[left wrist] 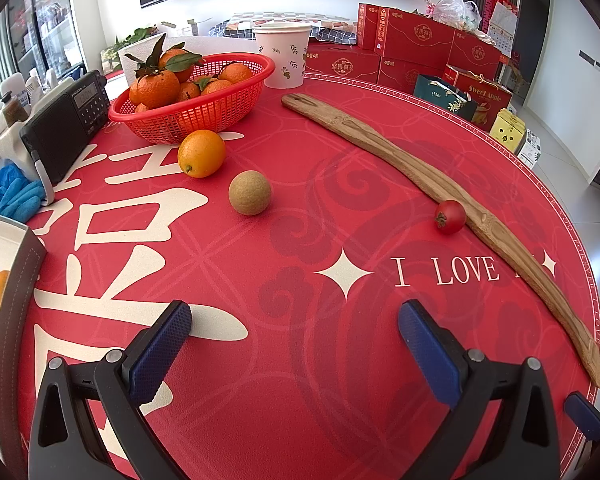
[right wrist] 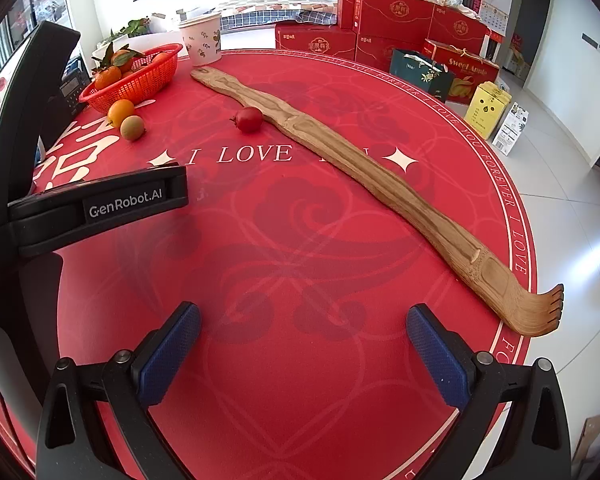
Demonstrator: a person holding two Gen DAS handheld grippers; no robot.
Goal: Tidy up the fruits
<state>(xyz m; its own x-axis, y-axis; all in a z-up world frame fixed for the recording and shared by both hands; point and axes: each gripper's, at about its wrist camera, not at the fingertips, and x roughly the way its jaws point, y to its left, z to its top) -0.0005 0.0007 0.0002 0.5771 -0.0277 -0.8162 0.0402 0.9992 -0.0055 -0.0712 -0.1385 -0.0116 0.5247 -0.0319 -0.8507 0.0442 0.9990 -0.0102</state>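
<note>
Red table (left wrist: pixel 300 360) all round. Three loose fruits: orange (left wrist: pixel 201 153) and brown ball-like fruit (left wrist: pixel 250 192) near basket (left wrist: pixel 204 120), small red fruit (left wrist: pixel 450 217) against wooden scratcher (left wrist: pixel 380 148). Left claw (left wrist: pixel 295 322), right claw (right wrist: pixel 303 322): wide, empty, poised to start gathering.

Orange (left wrist: pixel 201 153) just beside red basket (left wrist: pixel 236 96) of tangerines; tan round fruit (left wrist: pixel 250 193) near it; small red fruit (left wrist: pixel 450 217) against wooden scratcher (left wrist: pixel 400 160).

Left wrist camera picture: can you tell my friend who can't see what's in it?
Three loose fruits lie on a red table: an orange, a brownish round fruit and a small red fruit touching a long wooden back scratcher. Behind them, a red basket holds tangerines. The left gripper is open and empty.
</note>
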